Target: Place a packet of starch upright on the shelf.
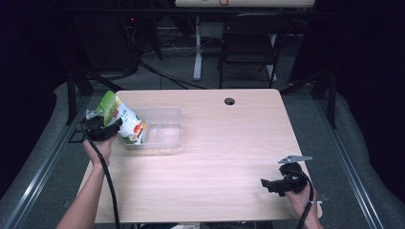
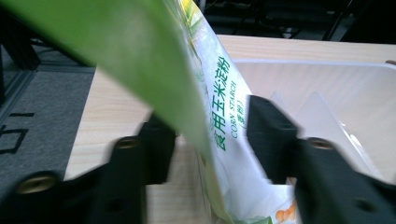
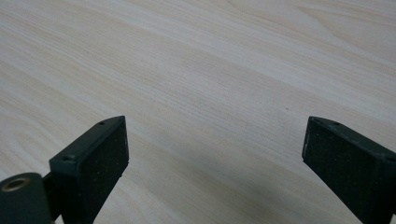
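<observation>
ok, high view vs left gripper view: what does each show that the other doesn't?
High view adds: the right gripper, jaws open at the table, and a chair beyond it. Left gripper view adds: the CORN STARCH print on the pouch, which stands between the jaws, seemingly unpressed. Both: left gripper, pouch, clear container.

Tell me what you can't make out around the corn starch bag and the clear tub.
- Corn starch bag: left gripper view, top and bottom cut off by the frame edges.
- Bag's base: high view, whether it rests inside the clear tub is unclear.
- Left gripper: high view, too small to judge pad contact.
</observation>
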A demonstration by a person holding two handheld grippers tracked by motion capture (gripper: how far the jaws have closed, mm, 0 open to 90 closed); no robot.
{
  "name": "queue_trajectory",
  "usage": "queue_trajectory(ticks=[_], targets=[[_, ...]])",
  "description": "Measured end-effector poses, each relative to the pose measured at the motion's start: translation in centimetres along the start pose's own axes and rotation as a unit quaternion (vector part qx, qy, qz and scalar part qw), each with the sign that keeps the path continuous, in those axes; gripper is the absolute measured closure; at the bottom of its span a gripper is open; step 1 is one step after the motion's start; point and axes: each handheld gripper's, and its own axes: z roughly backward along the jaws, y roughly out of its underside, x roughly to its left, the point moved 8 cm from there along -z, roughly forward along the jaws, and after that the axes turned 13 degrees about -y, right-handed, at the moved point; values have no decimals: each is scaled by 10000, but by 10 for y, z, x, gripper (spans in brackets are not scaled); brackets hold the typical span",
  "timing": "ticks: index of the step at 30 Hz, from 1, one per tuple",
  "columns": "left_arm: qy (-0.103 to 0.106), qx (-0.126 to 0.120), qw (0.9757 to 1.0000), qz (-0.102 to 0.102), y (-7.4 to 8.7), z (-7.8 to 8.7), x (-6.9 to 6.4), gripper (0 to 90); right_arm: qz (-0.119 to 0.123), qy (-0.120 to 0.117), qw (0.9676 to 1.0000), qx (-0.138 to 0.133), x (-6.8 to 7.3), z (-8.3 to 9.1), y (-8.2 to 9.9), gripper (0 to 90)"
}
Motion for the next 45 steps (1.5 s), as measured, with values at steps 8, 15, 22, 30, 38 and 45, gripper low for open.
queue_trajectory(ticks=[8,15,22,30,38,45], targets=[[-104,27,9998,-172,-8,16,2,195,11,-3,10000,-16,1,1,0,66],[89,390,9989,-235,-2,39,0,92,-2,4,10000,-11,1,1,0,66],[158,340,9989,-291,12,73,-6,60,-5,-3,10000,18,1,1,1,67],[262,464,9978,-401,39,99,-17,63,24,-26,10000,40,2,0,1,67],[372,866,9944,-475,73,107,-22,46,76,-57,9999,58,5,-2,1,68],[375,1142,9890,-864,103,110,-24,54,91,-47,9999,45,6,-3,0,70]])
